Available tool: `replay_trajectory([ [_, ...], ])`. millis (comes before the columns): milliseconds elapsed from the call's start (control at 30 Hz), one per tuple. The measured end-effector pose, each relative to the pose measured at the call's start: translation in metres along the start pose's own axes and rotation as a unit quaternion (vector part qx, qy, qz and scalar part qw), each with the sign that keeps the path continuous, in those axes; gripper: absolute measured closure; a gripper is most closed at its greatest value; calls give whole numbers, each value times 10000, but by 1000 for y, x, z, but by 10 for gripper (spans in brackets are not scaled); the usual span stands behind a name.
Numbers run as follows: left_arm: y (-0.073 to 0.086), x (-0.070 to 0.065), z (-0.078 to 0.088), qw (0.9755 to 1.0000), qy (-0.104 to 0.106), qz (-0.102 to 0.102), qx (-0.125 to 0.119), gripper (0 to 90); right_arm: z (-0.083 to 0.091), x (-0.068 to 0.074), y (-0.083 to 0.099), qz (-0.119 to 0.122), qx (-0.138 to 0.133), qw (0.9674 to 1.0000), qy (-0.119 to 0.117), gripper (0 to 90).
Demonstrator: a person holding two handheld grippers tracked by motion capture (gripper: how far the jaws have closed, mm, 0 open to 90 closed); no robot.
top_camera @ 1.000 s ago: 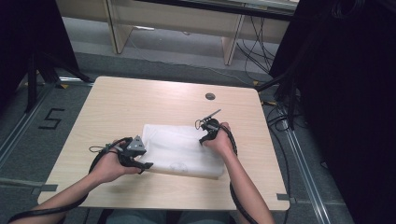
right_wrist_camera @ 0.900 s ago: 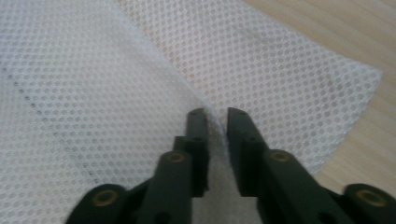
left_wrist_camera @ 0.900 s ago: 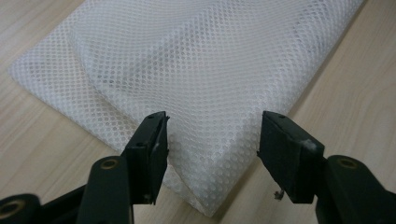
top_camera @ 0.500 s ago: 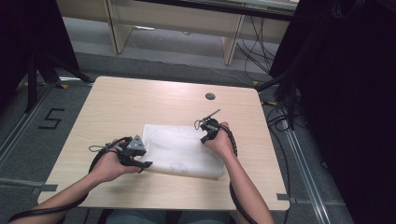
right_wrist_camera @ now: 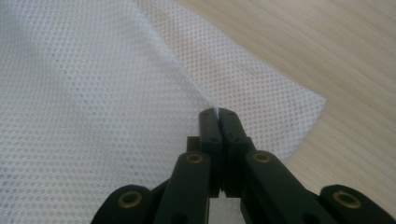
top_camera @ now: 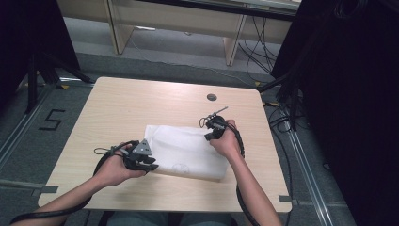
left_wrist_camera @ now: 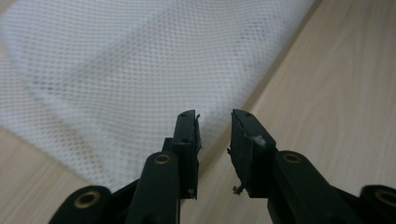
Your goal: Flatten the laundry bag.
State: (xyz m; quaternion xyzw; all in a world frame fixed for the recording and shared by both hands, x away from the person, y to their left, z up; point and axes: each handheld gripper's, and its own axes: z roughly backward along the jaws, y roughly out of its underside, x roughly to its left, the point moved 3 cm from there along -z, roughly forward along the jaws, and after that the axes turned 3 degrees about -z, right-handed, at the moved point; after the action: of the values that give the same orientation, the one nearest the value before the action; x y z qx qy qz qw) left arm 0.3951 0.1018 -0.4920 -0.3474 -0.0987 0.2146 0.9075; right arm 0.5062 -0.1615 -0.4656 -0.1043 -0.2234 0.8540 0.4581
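Observation:
A white mesh cloth (top_camera: 183,148) lies folded on the wooden table (top_camera: 141,103). My left gripper (top_camera: 149,165) sits at its near left corner. In the left gripper view the jaws (left_wrist_camera: 214,122) have just been closing but still stand apart, with the cloth's edge (left_wrist_camera: 140,70) running in between them and neither pad pressing on it. My right gripper (top_camera: 209,136) is at the cloth's far right corner. In the right gripper view its jaws (right_wrist_camera: 217,114) are shut on a pinched ridge of the mesh (right_wrist_camera: 93,93).
A round cable hole (top_camera: 211,97) sits in the tabletop beyond the right hand. Bare wood lies to the left of the cloth and behind it. Dark equipment and cables (top_camera: 282,117) stand off the table's right side. A floor mark "5" (top_camera: 51,120) is at the left.
The right hand has lifted a little with the cloth's corner pinched. The left hand has stayed at the near left corner.

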Motion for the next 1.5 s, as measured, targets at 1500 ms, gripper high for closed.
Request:
replay_trajectory([
  [1500,-8,23,-27,9990,-108,-61,436,861,82,59,33,921,-1127,9884,-442,900],
])
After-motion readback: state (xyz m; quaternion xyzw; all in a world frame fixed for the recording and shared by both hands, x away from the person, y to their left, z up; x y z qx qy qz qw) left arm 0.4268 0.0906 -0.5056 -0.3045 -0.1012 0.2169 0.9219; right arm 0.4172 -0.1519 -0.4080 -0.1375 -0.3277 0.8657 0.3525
